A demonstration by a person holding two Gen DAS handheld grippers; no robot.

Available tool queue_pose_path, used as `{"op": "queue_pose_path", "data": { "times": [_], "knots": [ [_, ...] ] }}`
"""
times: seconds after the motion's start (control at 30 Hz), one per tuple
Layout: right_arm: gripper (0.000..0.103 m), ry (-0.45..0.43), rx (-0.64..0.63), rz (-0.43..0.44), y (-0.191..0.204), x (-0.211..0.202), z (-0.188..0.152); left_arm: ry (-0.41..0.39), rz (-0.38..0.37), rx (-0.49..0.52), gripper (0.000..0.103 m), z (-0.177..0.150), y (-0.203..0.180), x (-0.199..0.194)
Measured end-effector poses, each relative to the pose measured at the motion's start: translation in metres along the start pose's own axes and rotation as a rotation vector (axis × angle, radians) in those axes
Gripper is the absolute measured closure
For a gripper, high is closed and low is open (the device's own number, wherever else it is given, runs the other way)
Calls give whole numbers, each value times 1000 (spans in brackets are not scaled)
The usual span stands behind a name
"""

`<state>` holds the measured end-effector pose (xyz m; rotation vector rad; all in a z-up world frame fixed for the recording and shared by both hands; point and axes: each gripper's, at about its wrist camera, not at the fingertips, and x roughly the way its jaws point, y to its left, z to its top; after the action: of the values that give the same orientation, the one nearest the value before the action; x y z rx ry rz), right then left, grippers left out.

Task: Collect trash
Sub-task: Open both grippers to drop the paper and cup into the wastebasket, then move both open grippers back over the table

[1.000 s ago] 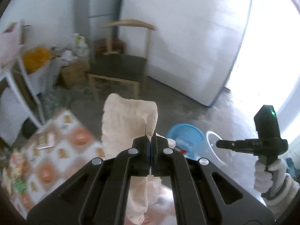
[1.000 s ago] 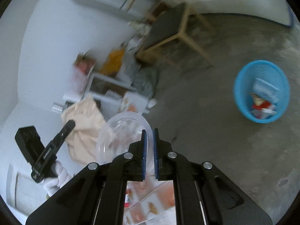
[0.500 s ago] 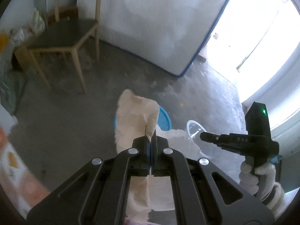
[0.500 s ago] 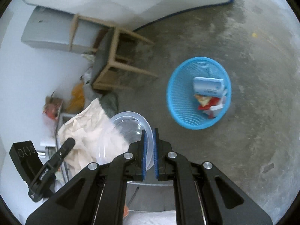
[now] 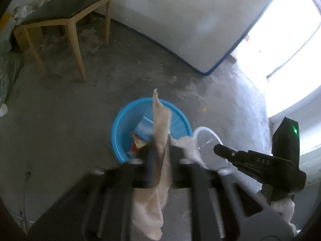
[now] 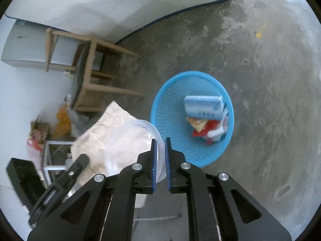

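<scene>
A blue mesh basket stands on the concrete floor and holds a blue-white packet and red wrappers. My left gripper hangs just above the basket's near rim. Its jaws are opening, blurred, and a crumpled beige paper stands loose between them. To its right, my right gripper carries a clear plastic container. In the right wrist view the right gripper is opening too: the clear container's rim sits in the narrow gap between its blue pads, beside the basket.
A wooden chair with a dark seat stands at the back left. A white slab with a blue edge leans on the wall behind the basket. A bright doorway is at the right. Bags and boxes clutter the wall side.
Both grippers have come down from beside the patterned table to just over the basket. The left jaws have parted around the paper, and the right pads have drawn slightly apart.
</scene>
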<state>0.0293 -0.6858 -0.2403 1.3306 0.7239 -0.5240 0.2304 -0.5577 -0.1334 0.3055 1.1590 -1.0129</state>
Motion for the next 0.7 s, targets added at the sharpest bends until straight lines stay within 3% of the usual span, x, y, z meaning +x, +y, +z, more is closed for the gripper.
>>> {"op": "queue_pose_path", "data": {
  "times": [0.03, 0.1, 0.2, 0.37, 0.5, 0.7],
  "knots": [
    [77, 2, 2, -4, -1, 6, 3, -16, 30, -3, 49, 3, -1, 4],
    [57, 12, 9, -10, -5, 22, 10, -67, 36, -14, 47, 4, 0, -2],
    [56, -14, 4, -60, -11, 35, 13, -90, 5, -34, 47, 4, 2, -13],
    [56, -23, -6, -49, -15, 32, 7, -152, -11, 9, 47, 0, 2, -49],
    [56, -38, -55, -41, -10, 14, 1, -204, -51, 19, 45, -9, 4, -87],
    [56, -69, -170, 12, 9, -40, -29, -327, -106, 11, 38, -53, 11, -176]
  ]
}}
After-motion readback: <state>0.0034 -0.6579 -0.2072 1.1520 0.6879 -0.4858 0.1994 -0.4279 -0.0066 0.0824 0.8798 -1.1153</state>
